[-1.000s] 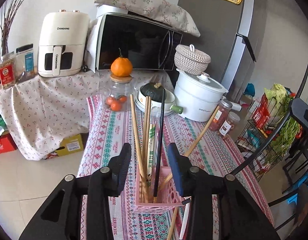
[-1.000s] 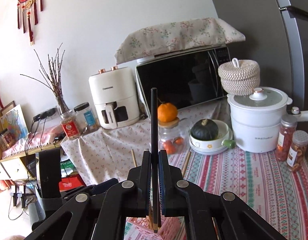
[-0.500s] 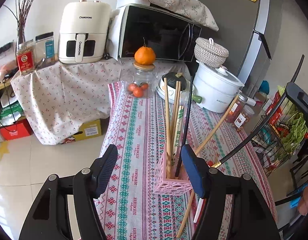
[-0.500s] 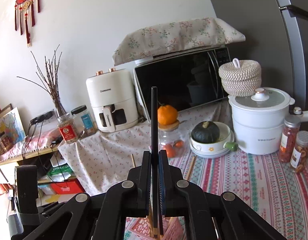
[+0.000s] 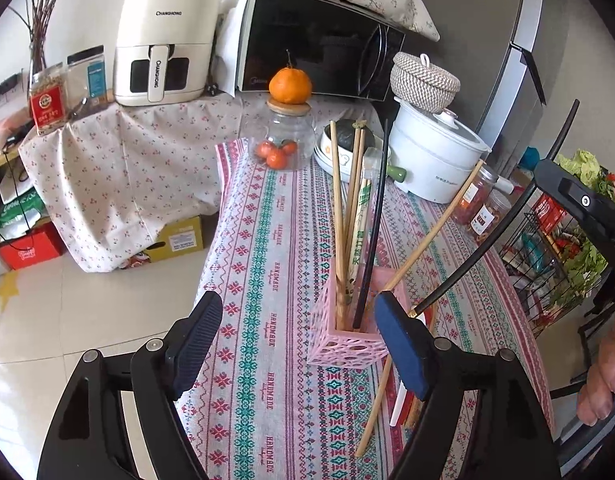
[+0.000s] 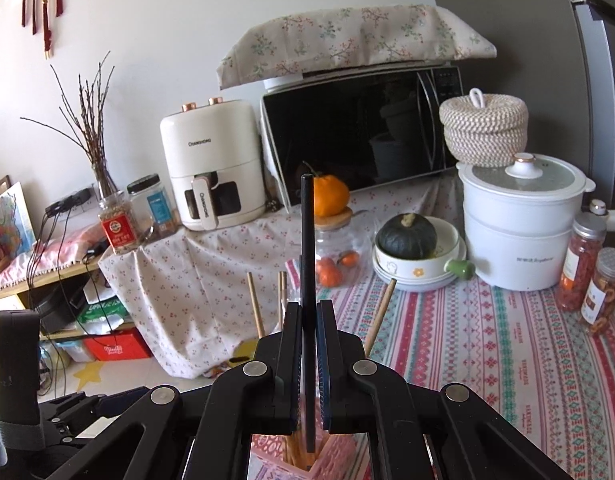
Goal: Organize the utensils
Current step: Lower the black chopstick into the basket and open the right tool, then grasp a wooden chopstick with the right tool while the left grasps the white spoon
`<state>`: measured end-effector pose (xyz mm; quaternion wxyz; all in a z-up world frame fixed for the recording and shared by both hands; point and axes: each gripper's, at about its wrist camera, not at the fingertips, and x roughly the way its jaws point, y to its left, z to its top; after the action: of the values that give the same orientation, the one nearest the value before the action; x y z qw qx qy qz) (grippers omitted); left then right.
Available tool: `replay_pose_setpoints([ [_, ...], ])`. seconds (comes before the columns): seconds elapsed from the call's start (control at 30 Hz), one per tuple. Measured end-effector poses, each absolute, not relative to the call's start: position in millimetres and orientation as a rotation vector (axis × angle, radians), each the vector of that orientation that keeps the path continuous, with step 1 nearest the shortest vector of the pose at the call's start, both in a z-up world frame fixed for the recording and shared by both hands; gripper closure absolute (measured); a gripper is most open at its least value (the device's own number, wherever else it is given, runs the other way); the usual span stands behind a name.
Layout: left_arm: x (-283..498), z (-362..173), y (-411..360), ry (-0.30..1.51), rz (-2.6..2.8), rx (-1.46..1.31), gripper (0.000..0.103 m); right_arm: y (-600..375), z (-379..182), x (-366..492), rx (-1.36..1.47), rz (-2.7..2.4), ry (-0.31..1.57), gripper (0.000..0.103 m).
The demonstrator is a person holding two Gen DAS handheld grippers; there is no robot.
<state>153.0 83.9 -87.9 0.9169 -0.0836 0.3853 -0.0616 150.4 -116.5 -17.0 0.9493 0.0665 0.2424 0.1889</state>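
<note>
Black chopstick (image 6: 307, 280) stands upright, clamped in the right claw (image 6: 307, 332) over the pink lattice holder (image 5: 347, 344) on the tabletop (image 5: 267, 240); the left claw (image 5: 295, 332) is spreading, nothing between.

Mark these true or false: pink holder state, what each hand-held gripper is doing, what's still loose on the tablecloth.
1. The right hand-held gripper is shut on the black chopstick. True.
2. The pink holder lies tipped on its side. False: it stands upright with chopsticks in it.
3. The left hand-held gripper clamps the pink holder. False: its jaws are opening, and the pads stand apart from the holder.
4. A wooden chopstick lies loose on the tablecloth beside the holder. True.
5. The orange sits in the bowl with the squash. False: it rests on the glass jar's lid.
</note>
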Motion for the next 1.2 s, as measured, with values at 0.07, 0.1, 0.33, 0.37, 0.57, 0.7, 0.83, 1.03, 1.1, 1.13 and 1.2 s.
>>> replay_pose_setpoints([
  [0.07,154,-90,84,0.802,-0.125,-0.174,0.020,-116,-26,155,0.138,0.379,0.522,0.097],
  [0.1,154,-91,83,0.807,-0.126,-0.175,0.020,-115,-29,157,0.141,0.378,0.534,0.096],
  [0.33,155,-95,82,0.831,-0.135,-0.180,0.019,-125,-30,158,0.196,0.399,0.545,0.076],
  [0.37,156,-95,82,0.838,-0.141,-0.183,0.018,-129,-28,157,0.210,0.400,0.547,0.070],
  [0.57,159,-108,81,0.921,-0.180,-0.231,0.017,-165,-39,163,0.283,0.313,0.625,0.044],
  [0.7,162,-122,77,0.989,-0.182,-0.244,0.016,-188,-67,175,0.281,0.218,0.750,0.029],
  [0.83,164,-135,68,1.049,-0.177,-0.234,0.016,-200,-113,189,0.203,0.124,0.932,0.025],
  [1.03,165,-153,53,1.126,-0.190,-0.236,0.016,-214,-166,201,0.121,0.053,1.087,0.025],
  [1.1,164,-156,47,1.140,-0.194,-0.225,0.016,-220,-175,204,0.135,0.044,1.106,0.025],
  [1.13,164,-158,44,1.145,-0.195,-0.217,0.016,-223,-179,207,0.149,0.044,1.114,0.025],
  [1.2,163,-160,40,1.152,-0.201,-0.200,0.016,-225,-186,212,0.175,0.042,1.125,0.025],
])
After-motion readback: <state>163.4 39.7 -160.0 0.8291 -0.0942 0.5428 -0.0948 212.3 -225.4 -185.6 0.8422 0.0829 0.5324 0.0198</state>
